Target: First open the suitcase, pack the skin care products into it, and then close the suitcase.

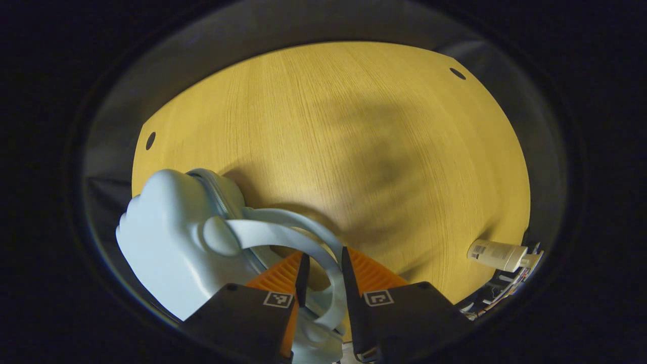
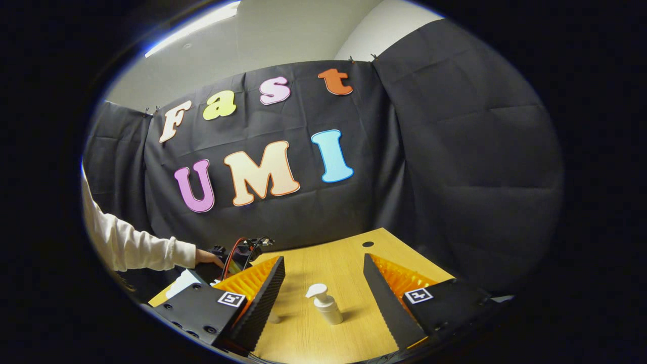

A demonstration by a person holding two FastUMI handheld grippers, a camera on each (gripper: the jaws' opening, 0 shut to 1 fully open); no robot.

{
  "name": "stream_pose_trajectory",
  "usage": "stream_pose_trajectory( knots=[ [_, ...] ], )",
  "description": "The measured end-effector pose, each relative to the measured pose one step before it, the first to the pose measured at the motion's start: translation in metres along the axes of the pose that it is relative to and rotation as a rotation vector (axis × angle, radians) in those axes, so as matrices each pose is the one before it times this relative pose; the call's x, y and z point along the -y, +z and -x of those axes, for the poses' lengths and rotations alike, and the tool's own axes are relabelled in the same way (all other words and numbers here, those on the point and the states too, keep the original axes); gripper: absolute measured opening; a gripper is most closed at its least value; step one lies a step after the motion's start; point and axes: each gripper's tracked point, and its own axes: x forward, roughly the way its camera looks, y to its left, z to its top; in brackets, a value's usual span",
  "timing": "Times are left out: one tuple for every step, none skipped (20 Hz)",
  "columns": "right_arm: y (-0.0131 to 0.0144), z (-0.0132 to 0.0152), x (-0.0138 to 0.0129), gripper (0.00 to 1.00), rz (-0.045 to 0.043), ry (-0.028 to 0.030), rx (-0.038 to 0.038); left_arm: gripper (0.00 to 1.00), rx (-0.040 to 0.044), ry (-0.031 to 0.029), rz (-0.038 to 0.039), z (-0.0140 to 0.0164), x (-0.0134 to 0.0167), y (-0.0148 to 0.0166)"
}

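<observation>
In the left gripper view, a small pale blue suitcase (image 1: 167, 247) stands at the lower left of the wooden table (image 1: 328, 126), its zipper seam running along the edge. Its curved handle (image 1: 283, 235) passes between the two fingers of my left gripper (image 1: 324, 258), which is shut on it. A white skin care bottle (image 1: 498, 254) lies on its side at the table's right edge. In the right gripper view, a white pump bottle (image 2: 324, 303) stands upright on the table, just ahead of my right gripper (image 2: 323, 259), whose fingers are spread wide with nothing between them.
A person's white sleeve (image 2: 131, 247) reaches in from the left toward the other gripper's body and wires (image 2: 240, 253). A small pale object (image 2: 273, 318) stands partly hidden behind the right gripper's left finger. Cable holes (image 1: 457, 73) mark the table's far corners.
</observation>
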Motion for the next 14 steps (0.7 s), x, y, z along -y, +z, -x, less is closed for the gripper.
stream_pose_trajectory(
  knots=[
    [-0.00018,0.00209,-0.00016,0.98,0.00241,-0.00105,-0.00119,0.36,-0.01088,0.00261,-0.00365,-0.00266,0.00097,-0.00123],
    [-0.00044,0.00135,0.00028,0.98,0.0018,-0.00079,-0.00325,0.37,-0.01222,-0.00027,0.00085,-0.00345,0.00084,-0.00139],
    [-0.00047,0.00193,0.0005,0.98,0.00332,-0.00147,-0.00186,0.35,-0.01741,0.00652,0.00971,-0.00301,0.00059,-0.00165],
    [-0.00008,0.00109,0.00082,0.98,0.00336,-0.00262,-0.00106,0.29,-0.00331,0.00658,0.00021,-0.00099,0.0002,0.00051],
    [0.00027,0.00139,0.00081,0.98,0.00267,-0.0038,0.00286,0.28,-0.00924,0.00331,-0.00389,-0.00076,-0.00154,-0.00088],
    [0.00123,0.00129,0.00078,0.98,-0.00048,-0.00234,-0.0002,0.26,-0.00369,-0.0053,0.00304,-0.0012,-0.00006,-0.00202],
    [-0.00009,0.0018,0.00121,0.98,-0.00031,-0.00326,0.00023,0.24,0.00031,-0.00982,0.01657,-0.001,0.00034,0.00029],
    [0.00043,0.00006,0.00125,0.98,-0.00004,-0.00347,0.00036,0.2,-0.0024,-0.01419,0.01525,-0.00034,0.00085,-0.00088],
    [-0.00027,0.0018,0.00092,0.98,-0.00121,-0.00123,-0.00122,0.18,-0.00484,-0.01546,0.0257,-0.00117,-0.00039,-0.00147],
    [0.0012,0.00044,-0.00014,0.98,-0.00036,0.00004,0.00066,0.1,0.0013,-0.0208,0.03656,0.00037,-0.00045,-0.00177],
    [0.00017,0.00049,0.0001,0.98,0.00242,-0.00016,0.00365,0.07,0.00298,-0.02613,0.03514,-0.00171,0.00115,-0.00013],
    [0.00127,-0.00024,-0.00051,0.98,0.00335,0.00111,0.00174,0.02,0.00321,-0.02803,0.02952,0.00162,0.00032,-0.00215],
    [-0.00088,0.00052,-0.00157,0.98,0.00218,0.00444,-0.0009,0.01,0.00627,-0.02572,0.01679,0.00226,0.00097,-0.00101],
    [-0.00036,-0.00014,-0.00098,0.98,0.00184,0.00495,-0.00156,0.0,0.01234,-0.02369,0.01215,0.00248,0.00198,-0.00071]
  ],
)
